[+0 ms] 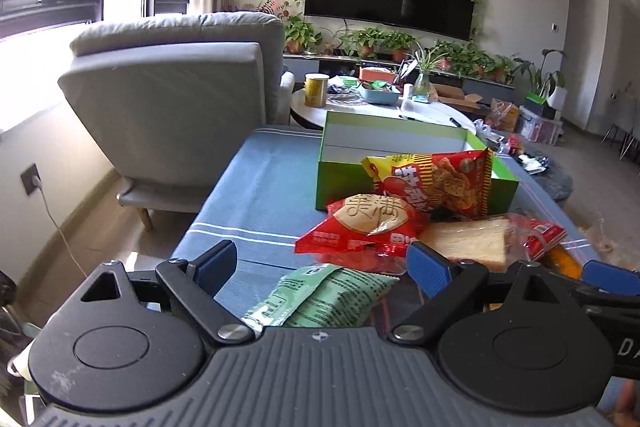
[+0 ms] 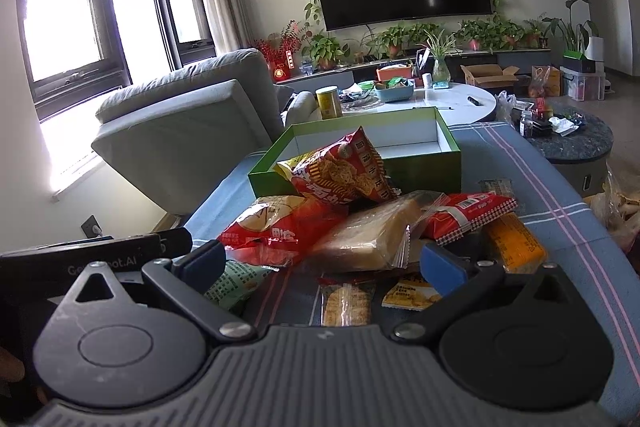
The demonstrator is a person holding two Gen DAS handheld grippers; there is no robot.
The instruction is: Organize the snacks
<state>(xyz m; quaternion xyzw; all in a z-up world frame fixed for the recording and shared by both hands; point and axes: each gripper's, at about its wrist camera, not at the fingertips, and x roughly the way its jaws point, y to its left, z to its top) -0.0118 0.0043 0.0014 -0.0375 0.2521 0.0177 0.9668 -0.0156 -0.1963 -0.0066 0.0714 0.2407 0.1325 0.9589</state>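
Note:
A pile of snack packs lies on a blue striped cloth (image 1: 256, 195) in front of an open green box (image 1: 340, 183), which looks empty in both views (image 2: 424, 163). A red-yellow chip bag (image 1: 440, 183) leans on the box's front wall (image 2: 344, 175). A red cracker bag (image 1: 368, 227), a clear-wrapped bread slice (image 2: 368, 235), a green pack (image 1: 320, 299), a red pack (image 2: 468, 215) and an orange pack (image 2: 512, 243) lie near. My left gripper (image 1: 320, 267) is open above the green pack. My right gripper (image 2: 320, 267) is open before the bread, over small biscuit packs (image 2: 346, 303).
A grey armchair (image 1: 172, 107) stands left of the table. Behind the box is a white round table (image 2: 460, 103) with a yellow can (image 2: 329, 102) and a blue basket. A dark round side table (image 2: 572, 143) is at the right. A TV and plants line the far wall.

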